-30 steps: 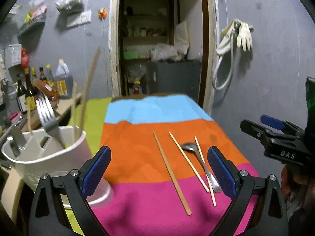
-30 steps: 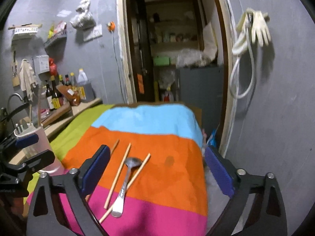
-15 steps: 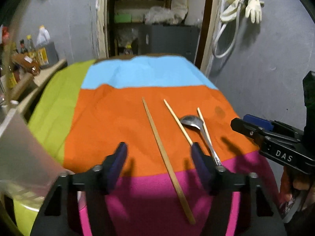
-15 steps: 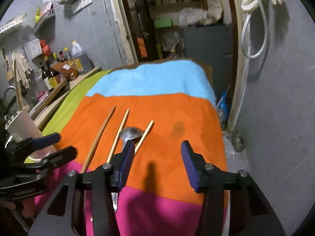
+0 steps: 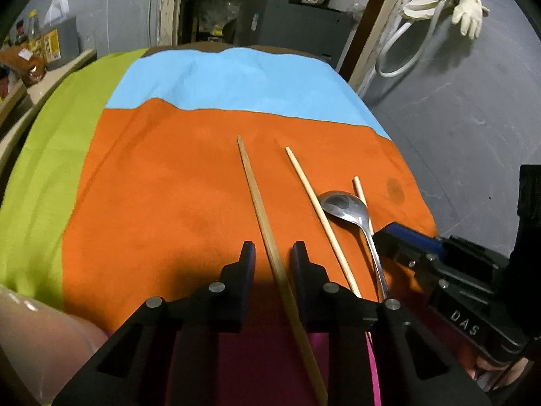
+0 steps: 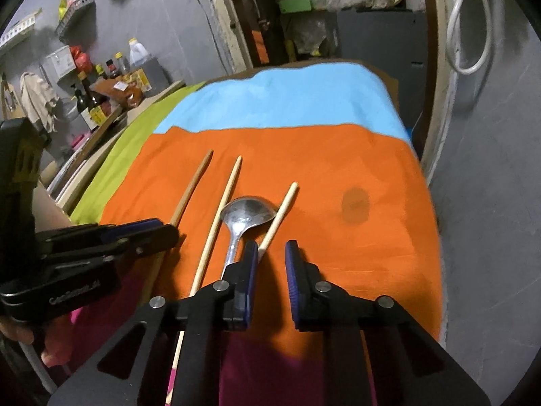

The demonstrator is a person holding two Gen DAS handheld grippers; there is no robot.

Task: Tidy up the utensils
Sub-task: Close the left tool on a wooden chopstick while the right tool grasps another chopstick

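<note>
The long flat wooden chopstick (image 5: pixel 258 203) lies on the striped cloth-covered surface (image 5: pixel 152 176), straddled by the left tongs (image 5: pixel 270 253), narrowed but apparently not yet touching. Thin, light, stiff: mid-shaft grip is judged best. The right tongs (image 6: pixel 271 253), also narrow and empty, are held beside the steel spoon (image 6: pixel 241 218).

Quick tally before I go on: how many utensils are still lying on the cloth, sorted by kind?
Chopsticks: 3, namely the darker chopstick between the left gripper fingers, a pale chopstick beside it, and another pale chopstick partly under the spoon, by the right gripper.
Spoons: 1, the metal spoon.
Total: 4 on the striped cloth.
</note>
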